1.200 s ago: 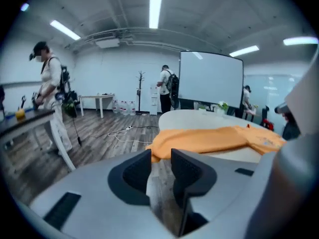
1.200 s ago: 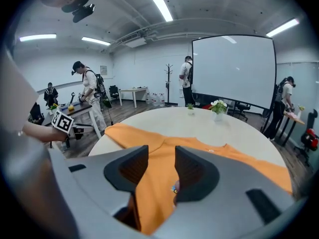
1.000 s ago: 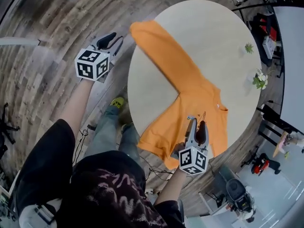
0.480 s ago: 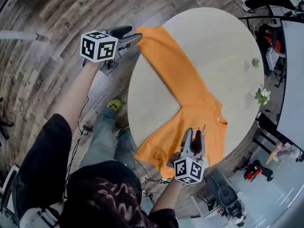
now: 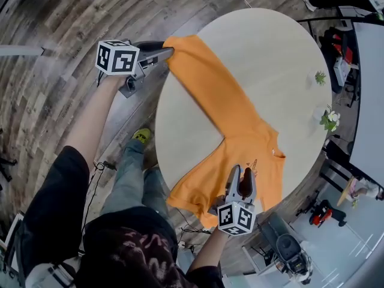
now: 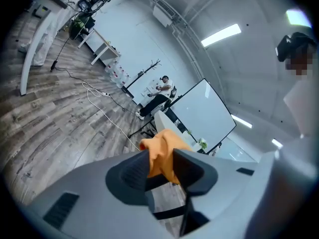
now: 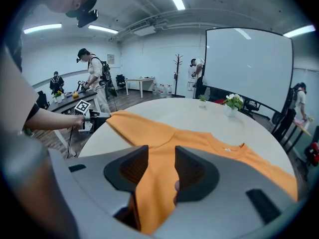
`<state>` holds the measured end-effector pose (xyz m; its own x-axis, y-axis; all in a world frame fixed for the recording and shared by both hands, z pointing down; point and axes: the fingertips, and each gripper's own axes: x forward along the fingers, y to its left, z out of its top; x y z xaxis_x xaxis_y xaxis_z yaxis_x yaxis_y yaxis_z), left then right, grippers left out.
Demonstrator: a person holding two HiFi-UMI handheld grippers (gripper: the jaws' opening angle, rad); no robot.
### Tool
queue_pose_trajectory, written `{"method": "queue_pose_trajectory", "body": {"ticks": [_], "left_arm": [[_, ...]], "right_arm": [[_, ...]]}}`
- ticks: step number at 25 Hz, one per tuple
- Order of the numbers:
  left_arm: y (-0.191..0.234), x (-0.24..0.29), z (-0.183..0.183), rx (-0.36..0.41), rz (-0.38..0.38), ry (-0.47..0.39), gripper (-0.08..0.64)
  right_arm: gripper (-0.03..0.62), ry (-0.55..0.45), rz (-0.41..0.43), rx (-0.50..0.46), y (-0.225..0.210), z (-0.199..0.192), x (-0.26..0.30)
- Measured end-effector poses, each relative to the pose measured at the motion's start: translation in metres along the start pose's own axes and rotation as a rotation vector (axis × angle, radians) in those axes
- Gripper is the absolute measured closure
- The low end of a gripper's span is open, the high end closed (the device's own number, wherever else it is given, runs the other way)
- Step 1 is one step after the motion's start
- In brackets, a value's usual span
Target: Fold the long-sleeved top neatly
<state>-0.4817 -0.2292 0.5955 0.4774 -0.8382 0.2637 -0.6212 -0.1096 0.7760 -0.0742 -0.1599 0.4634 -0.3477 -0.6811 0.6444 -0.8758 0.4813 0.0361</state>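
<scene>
An orange long-sleeved top lies spread on the round pale table, one sleeve stretched toward the far left edge. My left gripper is at that sleeve's cuff; its jaws have just been closing and the orange cuff is pinched between the pads. My right gripper is at the near edge of the table, shut on the top's hem; orange cloth runs down between its jaws. The other sleeve is hidden on the right.
Two small potted plants stand near the table's right rim. Wood-plank floor surrounds the table, with my legs and a yellow shoe below its left edge. Chairs and desks stand at the right.
My left gripper swung in from the floor side to the table's far left edge and closed on the sleeve cuff. The right gripper dipped slightly, still holding the hem.
</scene>
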Motion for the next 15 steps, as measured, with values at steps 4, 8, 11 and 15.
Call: {"method": "queue_pose_trajectory", "body": {"ticks": [4, 8, 11, 15], "left_arm": [[-0.011, -0.003, 0.005, 0.095, 0.006, 0.007, 0.486], [-0.019, -0.011, 0.01, 0.177, 0.035, 0.022, 0.5], [-0.028, -0.019, 0.019, 0.224, 0.052, 0.021, 0.5], [-0.047, -0.021, 0.036, 0.295, 0.101, 0.004, 0.5]], "right_arm": [[0.419, -0.009, 0.006, 0.004, 0.004, 0.003, 0.002], [0.419, -0.027, 0.009, -0.002, 0.01, 0.007, -0.002], [0.419, -0.049, 0.0, 0.013, 0.009, 0.009, -0.008], [0.422, -0.076, -0.021, 0.059, -0.004, 0.005, -0.021]]}}
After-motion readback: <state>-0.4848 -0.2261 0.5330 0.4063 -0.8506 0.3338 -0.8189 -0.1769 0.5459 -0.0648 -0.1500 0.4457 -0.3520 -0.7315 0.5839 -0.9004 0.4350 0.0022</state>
